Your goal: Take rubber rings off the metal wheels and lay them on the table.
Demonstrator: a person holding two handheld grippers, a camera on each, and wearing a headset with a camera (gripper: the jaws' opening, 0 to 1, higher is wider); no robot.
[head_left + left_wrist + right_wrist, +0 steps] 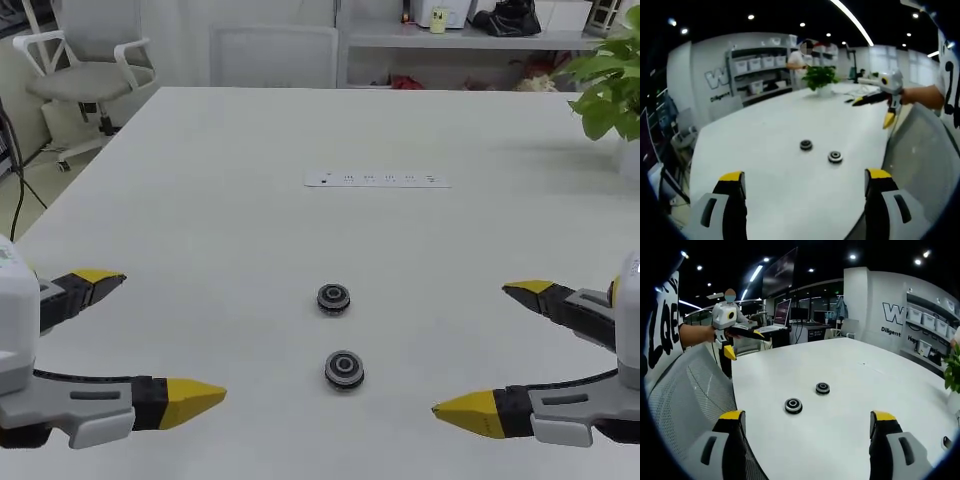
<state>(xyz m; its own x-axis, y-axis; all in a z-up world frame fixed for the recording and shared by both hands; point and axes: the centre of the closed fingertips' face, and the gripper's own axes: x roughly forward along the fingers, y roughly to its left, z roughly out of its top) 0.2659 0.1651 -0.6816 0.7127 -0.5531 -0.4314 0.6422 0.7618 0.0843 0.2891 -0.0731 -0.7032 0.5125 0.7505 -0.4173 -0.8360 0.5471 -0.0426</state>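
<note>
Both claws stood released, jaws spread wide and holding nothing: the left claw [165,337] at the near left of the desk [250,200], the right claw [475,349] at the near right. Between them, well apart from either, lay 2 metal wheels: the near wheel [344,368] and, just beyond it, the far wheel [333,298]. Each lay flat on its face with its axle pointing straight up. Being round, it offered no long axis across the desk. A dark rubber ring [329,371] appeared seated on each rim. The step in hand was likely the first reach. It would go best with 1 claw pinning the near wheel while the other nipped the ring's edge and rolled it upward along the axle, not sideways
</note>
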